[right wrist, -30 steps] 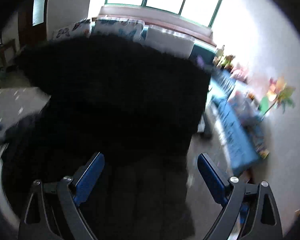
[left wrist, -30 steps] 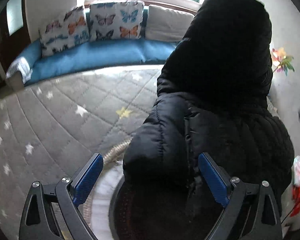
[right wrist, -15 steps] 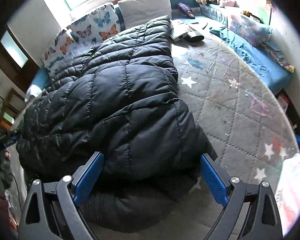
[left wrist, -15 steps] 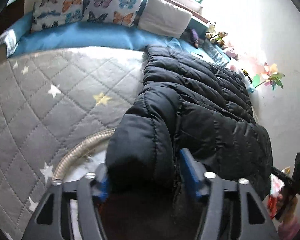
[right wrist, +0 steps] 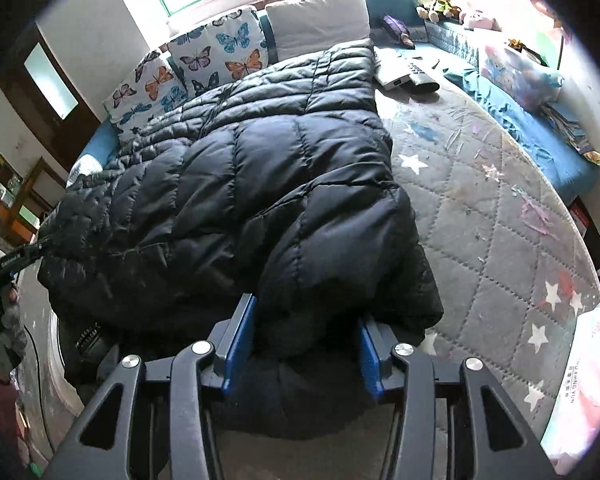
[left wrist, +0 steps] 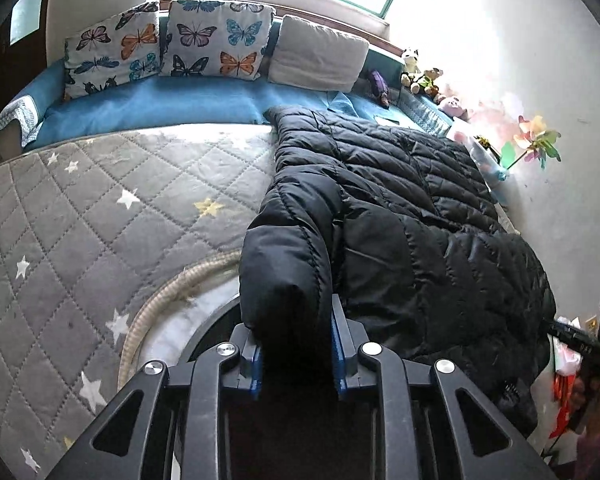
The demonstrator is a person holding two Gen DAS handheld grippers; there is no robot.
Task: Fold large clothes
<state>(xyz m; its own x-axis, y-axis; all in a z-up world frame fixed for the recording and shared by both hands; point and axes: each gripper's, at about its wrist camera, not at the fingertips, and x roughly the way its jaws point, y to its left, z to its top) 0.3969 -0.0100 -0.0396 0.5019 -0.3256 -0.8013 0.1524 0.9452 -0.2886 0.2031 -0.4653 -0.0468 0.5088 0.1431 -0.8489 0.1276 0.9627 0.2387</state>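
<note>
Left claw (left wrist: 296,354): clamped on a puffy fold at the near edge of the black down jacket (left wrist: 400,216).
Right claw (right wrist: 306,344): clamped on the jacket's other near corner.
Jacket: spread flat across the grey star-quilted bed (left wrist: 100,216).
Far end: butterfly cushions (left wrist: 216,42) below the window.

Right gripper (right wrist: 306,344) — clamping black jacket (right wrist: 236,184)
</note>
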